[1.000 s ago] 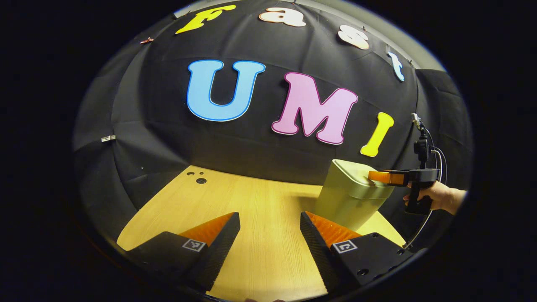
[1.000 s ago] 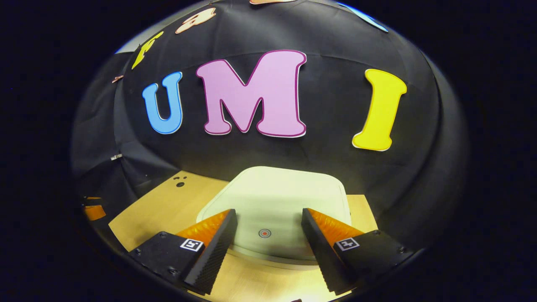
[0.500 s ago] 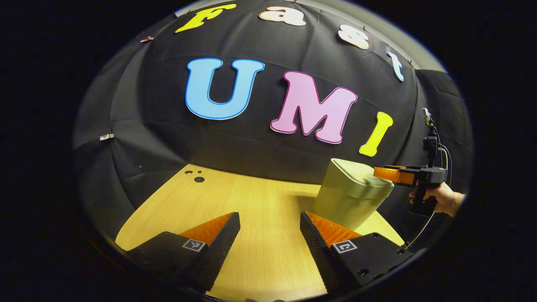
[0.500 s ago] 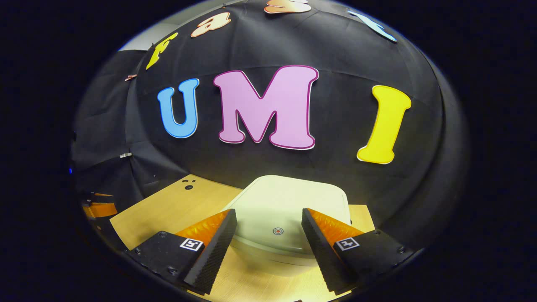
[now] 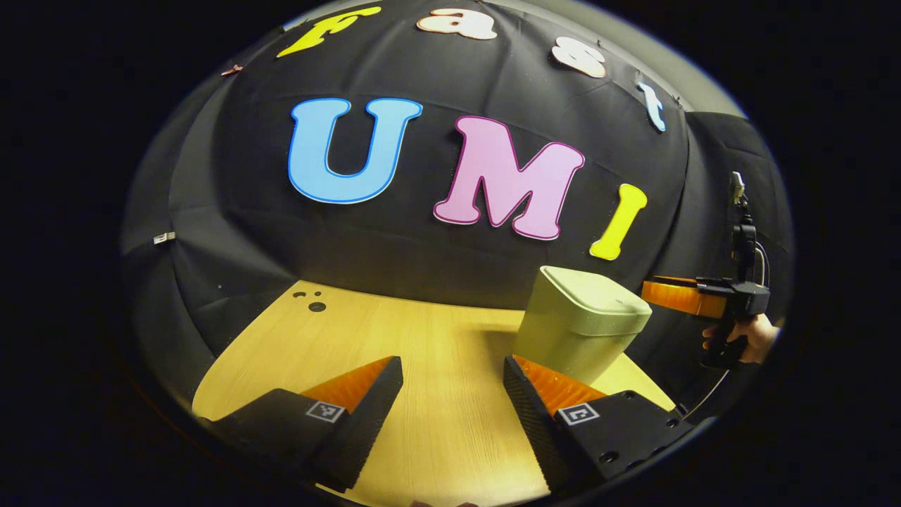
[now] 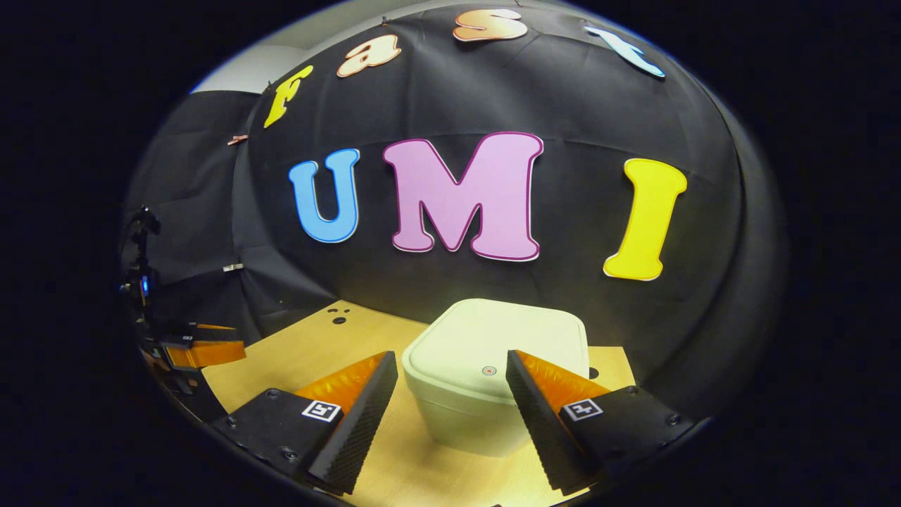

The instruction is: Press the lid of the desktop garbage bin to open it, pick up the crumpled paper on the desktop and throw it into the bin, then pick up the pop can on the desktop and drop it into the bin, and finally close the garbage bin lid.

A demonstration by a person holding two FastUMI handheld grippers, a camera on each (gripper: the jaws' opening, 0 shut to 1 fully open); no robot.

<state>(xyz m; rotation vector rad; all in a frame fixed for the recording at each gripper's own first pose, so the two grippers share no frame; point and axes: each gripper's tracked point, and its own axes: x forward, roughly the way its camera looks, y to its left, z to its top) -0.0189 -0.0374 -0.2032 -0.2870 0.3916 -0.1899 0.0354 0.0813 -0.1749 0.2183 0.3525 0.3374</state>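
Observation:
A pale green garbage bin (image 6: 479, 394) stands on the wooden table with its lid (image 6: 496, 341) down; a small red dot marks the lid near its front edge. My right gripper (image 6: 450, 422) is open and held back from the bin, nothing between its fingers. In the left gripper view the same bin (image 5: 574, 327) sits at the right, and the right gripper (image 5: 676, 296) hovers beside its top, held by a hand (image 5: 757, 334). My left gripper (image 5: 450, 422) is open above the bare table.
The wooden table (image 5: 422, 352) reaches back to the black cloth wall, with small dark holes (image 5: 313, 303) at its far left corner. In the right gripper view the left gripper (image 6: 200, 348) shows at the left edge.
My right gripper has drawn back and up from the bin lid, so the bin looks smaller and farther. The left gripper has turned slightly.

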